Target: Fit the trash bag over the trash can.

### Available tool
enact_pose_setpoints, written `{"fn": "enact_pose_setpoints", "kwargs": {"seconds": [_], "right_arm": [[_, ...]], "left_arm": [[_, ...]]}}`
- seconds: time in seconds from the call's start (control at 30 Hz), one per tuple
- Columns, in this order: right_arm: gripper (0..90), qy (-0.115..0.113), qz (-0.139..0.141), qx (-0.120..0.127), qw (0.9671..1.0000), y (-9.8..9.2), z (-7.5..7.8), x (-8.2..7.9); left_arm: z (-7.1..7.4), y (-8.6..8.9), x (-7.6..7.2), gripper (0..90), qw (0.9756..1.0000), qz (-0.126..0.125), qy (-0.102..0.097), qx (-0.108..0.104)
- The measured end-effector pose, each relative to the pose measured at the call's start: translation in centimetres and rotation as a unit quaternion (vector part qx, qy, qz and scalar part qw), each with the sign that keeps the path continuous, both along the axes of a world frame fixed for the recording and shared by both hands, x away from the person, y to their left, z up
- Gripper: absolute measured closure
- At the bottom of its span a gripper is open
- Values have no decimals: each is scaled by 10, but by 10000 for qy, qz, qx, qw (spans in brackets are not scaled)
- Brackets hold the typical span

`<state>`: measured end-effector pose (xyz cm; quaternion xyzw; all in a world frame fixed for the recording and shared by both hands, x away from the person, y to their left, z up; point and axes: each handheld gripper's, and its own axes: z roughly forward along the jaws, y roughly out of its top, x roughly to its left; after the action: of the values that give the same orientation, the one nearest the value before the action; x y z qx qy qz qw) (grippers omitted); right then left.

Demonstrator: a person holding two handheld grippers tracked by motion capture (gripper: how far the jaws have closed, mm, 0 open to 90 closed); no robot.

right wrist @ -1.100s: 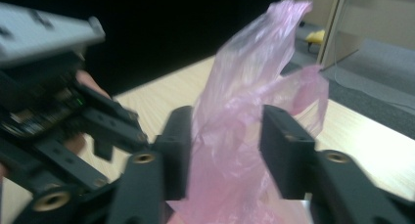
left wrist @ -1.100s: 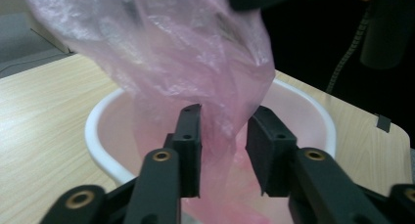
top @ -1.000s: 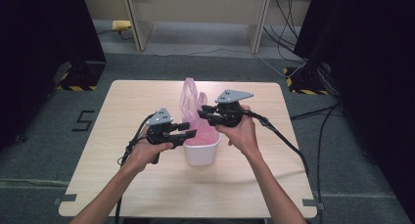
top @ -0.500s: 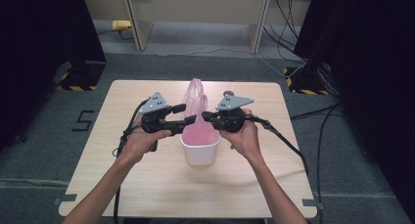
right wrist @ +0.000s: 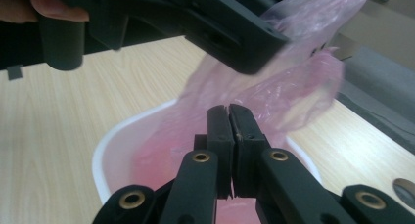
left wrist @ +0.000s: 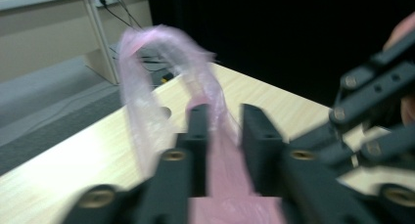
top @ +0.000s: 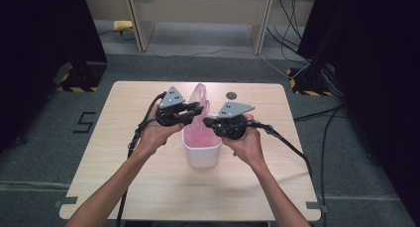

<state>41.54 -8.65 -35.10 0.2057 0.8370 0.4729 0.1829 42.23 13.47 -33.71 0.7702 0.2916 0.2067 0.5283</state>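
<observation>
A thin pink plastic bag [top: 200, 95] stands in a small white bin [top: 200, 156] at mid-table, its loop handle [left wrist: 142, 82] raised. My left gripper [top: 195, 109] is at the bag's left side near the top. Its jaws [left wrist: 225, 131] have just been closing, a narrow gap still shows, and pink film runs between them. My right gripper [top: 208, 122] is over the bin's right rim. Its jaws [right wrist: 228, 111] are pressed together on the bag's film [right wrist: 293, 82] above the bin [right wrist: 105, 150].
The light wooden table [top: 124, 177] has a round grommet hole [top: 231, 94] behind the bag. Gripper cables trail off both sides of the table. Dark curtains, cables and a desk frame stand on the grey floor beyond the far edge.
My left gripper has risen from beside the bin up to the bag's top, and its jaws have narrowed around the film. The right gripper has stayed in place.
</observation>
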Motion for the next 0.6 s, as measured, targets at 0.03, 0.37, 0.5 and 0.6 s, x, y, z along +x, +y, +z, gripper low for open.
{"fn": "enact_pose_setpoints", "kwargs": {"seconds": [0.03,0.37,0.5,0.6], "right_arm": [[886,-82,-61,-33,9999,-3,1,-1],[892,-184,-575,-99,9981,-39,2,-2],[892,-39,-634,73,9980,-48,-4,-3],[895,-90,-669,94,9977,-52,-4,-6]], "left_arm": [[-1,4,-1,830,10000,-15,3,-46],[-21,50,-33,864,9980,-440,235,-395],[-29,55,-37,864,9976,-499,264,-412],[-34,57,-41,864,9969,-582,281,-443]]}}
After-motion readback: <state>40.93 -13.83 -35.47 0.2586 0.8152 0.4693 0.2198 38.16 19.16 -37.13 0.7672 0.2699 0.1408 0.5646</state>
